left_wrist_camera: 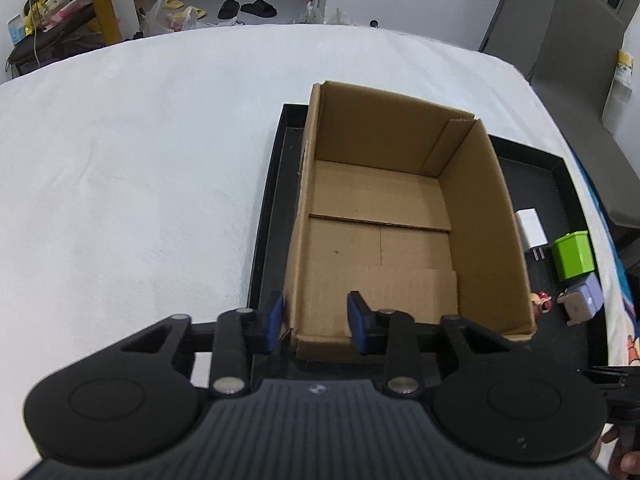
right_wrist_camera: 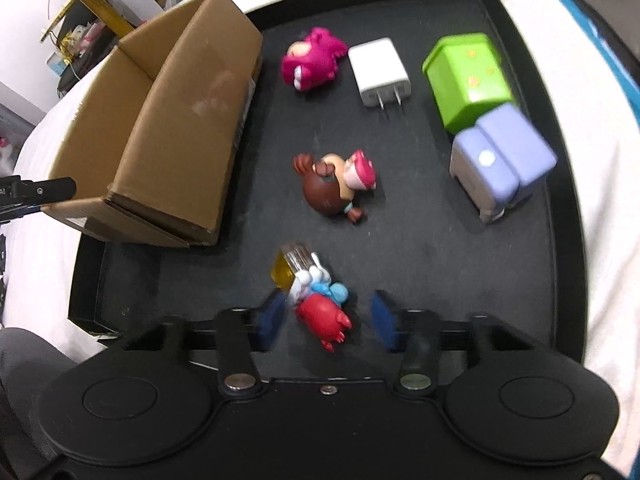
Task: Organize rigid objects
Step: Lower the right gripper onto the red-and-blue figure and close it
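Both tongs stand partly open, gripping nothing. Left gripper (left_wrist_camera: 316,322) straddles the near-left corner of the empty cardboard box (left_wrist_camera: 400,216), one pad outside its wall, one inside. Right gripper (right_wrist_camera: 326,322) brackets the red-and-blue figurine (right_wrist_camera: 322,306) on the black tray (right_wrist_camera: 440,260), its left pad just beside it, right pad apart.

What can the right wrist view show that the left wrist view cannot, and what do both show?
Right wrist only: the pink toy, the red and blue figure between the right gripper fingers. Left wrist only: the empty inside of the cardboard box, with the left gripper straddling its near corner. Both: box, black tray, white charger, green box.
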Tool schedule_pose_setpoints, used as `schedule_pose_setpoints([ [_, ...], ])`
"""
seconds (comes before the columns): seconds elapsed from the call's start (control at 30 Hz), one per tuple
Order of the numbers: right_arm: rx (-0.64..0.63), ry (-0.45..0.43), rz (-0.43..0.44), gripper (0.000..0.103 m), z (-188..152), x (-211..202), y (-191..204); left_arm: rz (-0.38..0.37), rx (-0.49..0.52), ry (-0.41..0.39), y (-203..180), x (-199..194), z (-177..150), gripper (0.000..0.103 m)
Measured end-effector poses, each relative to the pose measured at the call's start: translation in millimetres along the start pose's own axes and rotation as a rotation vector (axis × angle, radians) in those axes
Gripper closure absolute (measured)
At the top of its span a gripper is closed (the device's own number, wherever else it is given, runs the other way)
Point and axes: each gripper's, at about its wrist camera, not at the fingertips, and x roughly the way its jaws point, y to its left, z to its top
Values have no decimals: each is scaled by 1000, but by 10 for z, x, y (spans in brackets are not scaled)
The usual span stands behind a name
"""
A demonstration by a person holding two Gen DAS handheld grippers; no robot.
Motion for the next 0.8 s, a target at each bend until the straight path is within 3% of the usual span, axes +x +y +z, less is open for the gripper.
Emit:
schedule_pose_setpoints([
  [0.2,-13,-4,31,74,-9,-38,34,10,-21,-2,83,-11,14,95],
  [0.8,71,-67,104,82,11,-228,-173,0,37,-3,35,-101,-53,96],
])
